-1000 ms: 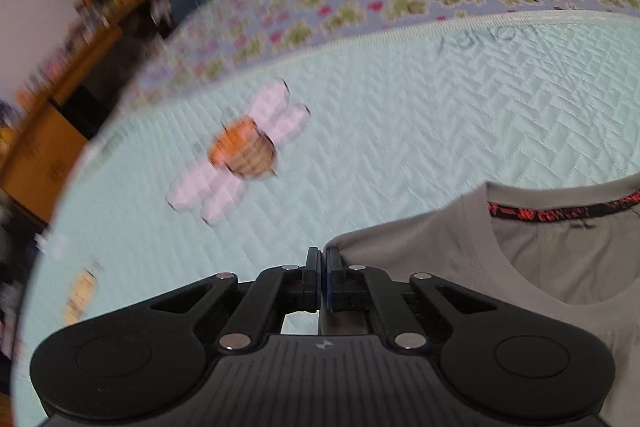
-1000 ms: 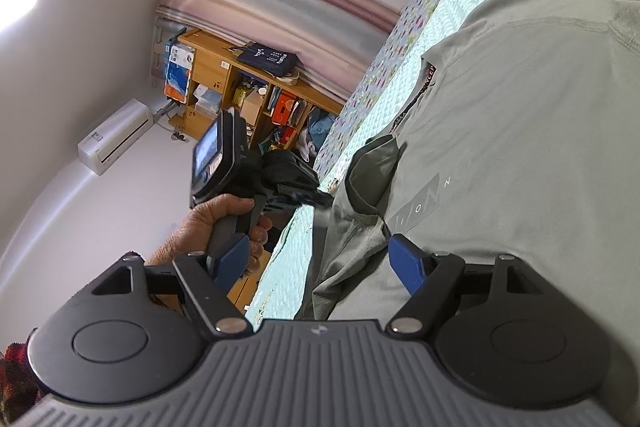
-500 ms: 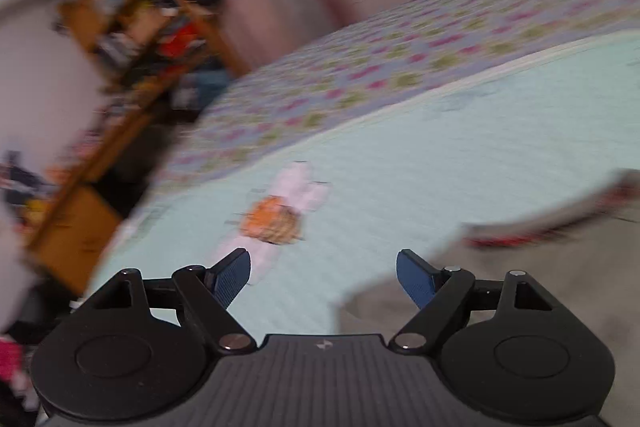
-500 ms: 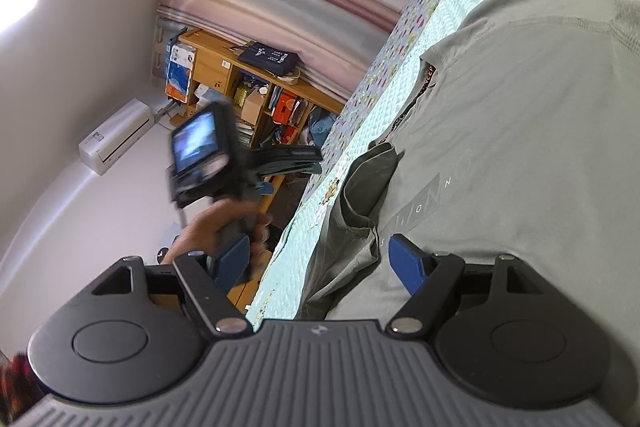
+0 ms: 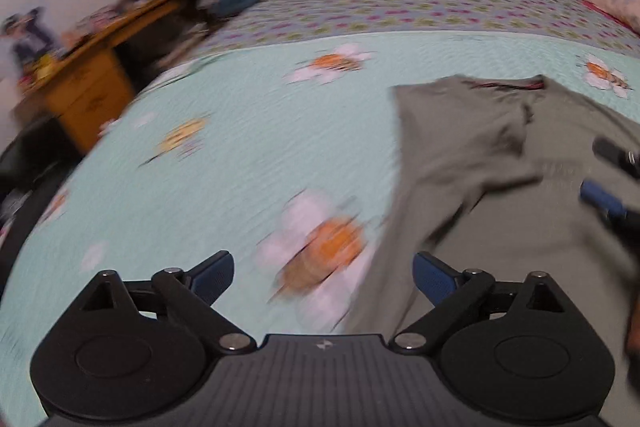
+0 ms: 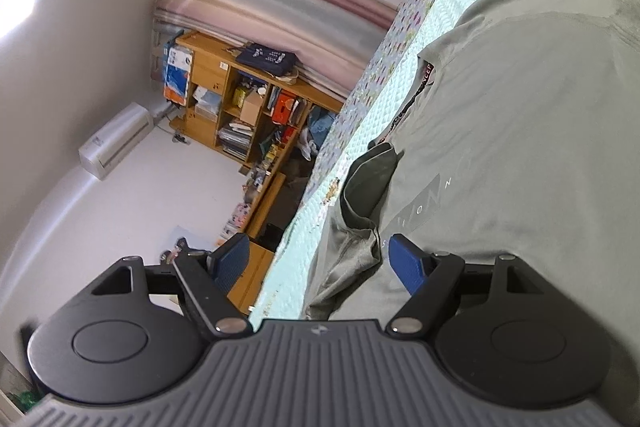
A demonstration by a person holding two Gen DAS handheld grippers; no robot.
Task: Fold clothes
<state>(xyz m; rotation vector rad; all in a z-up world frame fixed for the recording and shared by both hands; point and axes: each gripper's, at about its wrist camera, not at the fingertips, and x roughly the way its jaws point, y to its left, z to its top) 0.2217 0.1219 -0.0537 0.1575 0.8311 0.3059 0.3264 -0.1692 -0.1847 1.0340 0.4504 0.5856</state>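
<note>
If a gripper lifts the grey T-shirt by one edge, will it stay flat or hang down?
The grey T-shirt would probably sag and hang: its folded-over sleeve already lies crumpled. It looks thin, so likely light. On the quilted bed cover it may drag rather than slide.

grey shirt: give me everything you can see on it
The shirt is a grey-green, soft knit T-shirt, lying front-up on the quilt. The collar has a dark inner band with red lettering; faint chest print shows in the right wrist view. One sleeve is folded in over the body, rumpled. Both grippers, left and right, are open and hold nothing.
</note>
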